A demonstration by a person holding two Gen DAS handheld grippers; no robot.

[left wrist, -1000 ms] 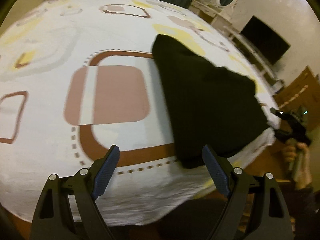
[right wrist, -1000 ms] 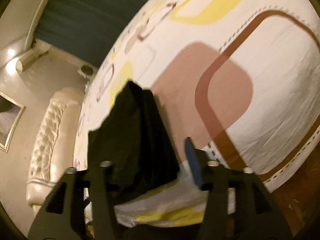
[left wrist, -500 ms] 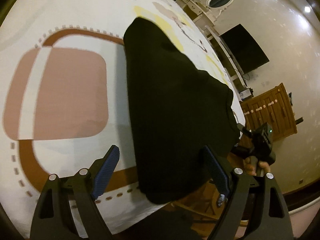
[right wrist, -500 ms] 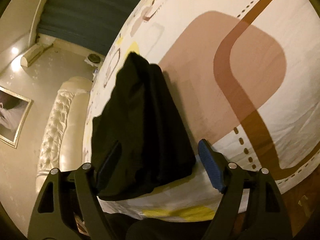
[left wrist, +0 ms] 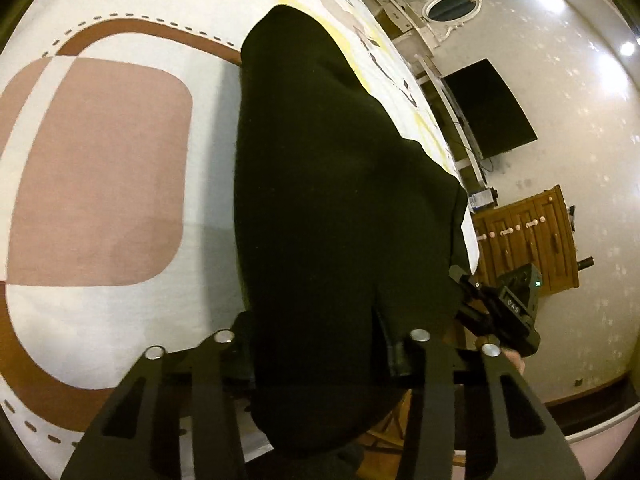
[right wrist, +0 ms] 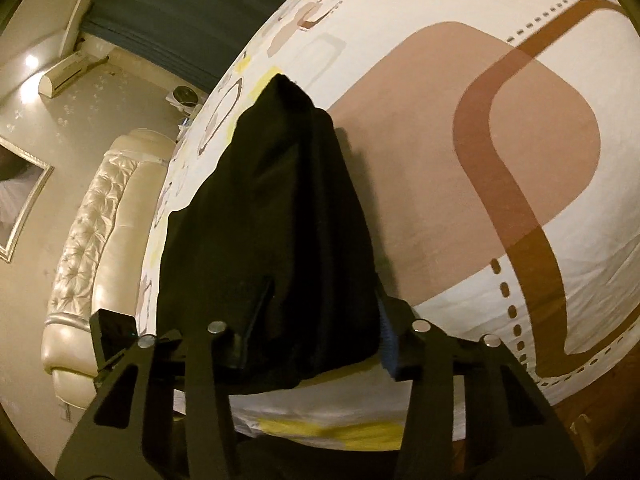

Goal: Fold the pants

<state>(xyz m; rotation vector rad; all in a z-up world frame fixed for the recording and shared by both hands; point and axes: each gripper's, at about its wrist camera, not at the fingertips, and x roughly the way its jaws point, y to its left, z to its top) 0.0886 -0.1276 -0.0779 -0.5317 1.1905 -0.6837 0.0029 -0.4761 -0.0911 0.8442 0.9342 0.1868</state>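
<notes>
The black pants (left wrist: 336,200) lie lengthwise on the patterned bedsheet (left wrist: 104,168), their near end hanging over the bed's edge. My left gripper (left wrist: 320,354) is open, its jaws set wide on either side of the near end, the cloth draped between and hiding the pads. In the right wrist view the pants (right wrist: 280,216) run away from me. My right gripper (right wrist: 316,344) is open around the other near corner; its blue right fingertip (right wrist: 390,350) shows, the left is hidden by cloth. The right gripper also shows in the left wrist view (left wrist: 500,308).
A cream tufted headboard (right wrist: 92,248) stands to the left of the bed. A dark TV (left wrist: 488,108), a white dresser with an oval mirror (left wrist: 452,4) and a wooden cabinet (left wrist: 528,240) line the wall to the right. The sheet hangs over the near bed edge (right wrist: 320,420).
Both grippers have moved forward to the pants' near end; the cloth now lies between each pair of open jaws. The pants look unmoved.
</notes>
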